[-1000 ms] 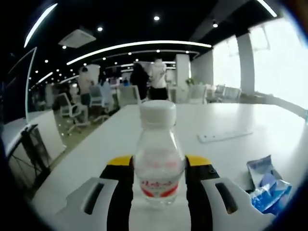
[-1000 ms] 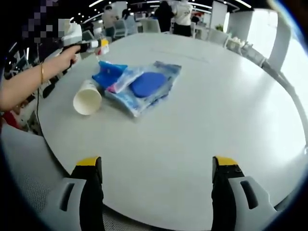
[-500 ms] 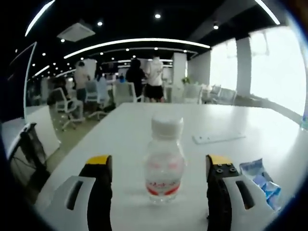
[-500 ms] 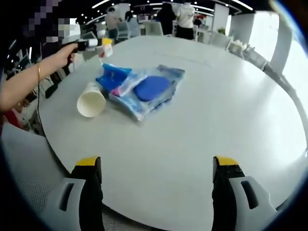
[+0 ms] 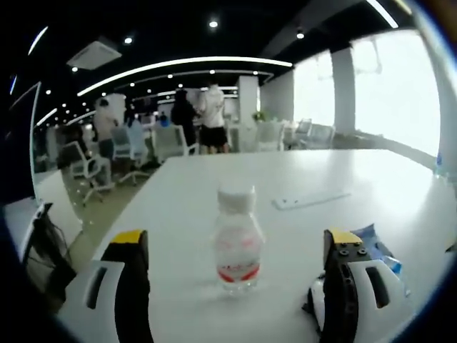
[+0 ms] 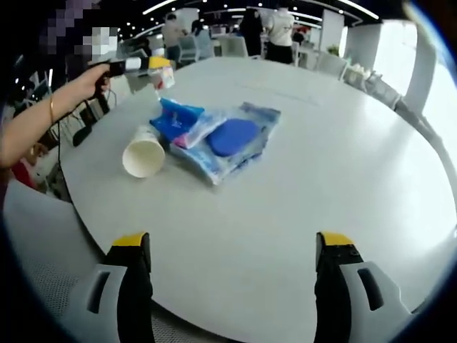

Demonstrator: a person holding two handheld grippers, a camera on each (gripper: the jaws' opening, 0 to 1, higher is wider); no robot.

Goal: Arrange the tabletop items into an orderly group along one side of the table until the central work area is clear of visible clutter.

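Bottle (image 5: 236,239) upright, red label band, text unreadable.

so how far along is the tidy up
Done: the small water bottle stands upright near the table edge, free between the open left hand-held gripper jaws. In hand: nothing; the right hand-held gripper is open too. Left: the tipped paper cup and blue packets beside it look unsorted.

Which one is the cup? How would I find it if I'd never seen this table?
Start at the big white table and look to its edge near the person's hand. There, a pile of blue bags sits, and the cup lies just beside it. It is the one white paper thing, tipped over, with its round open mouth showing.
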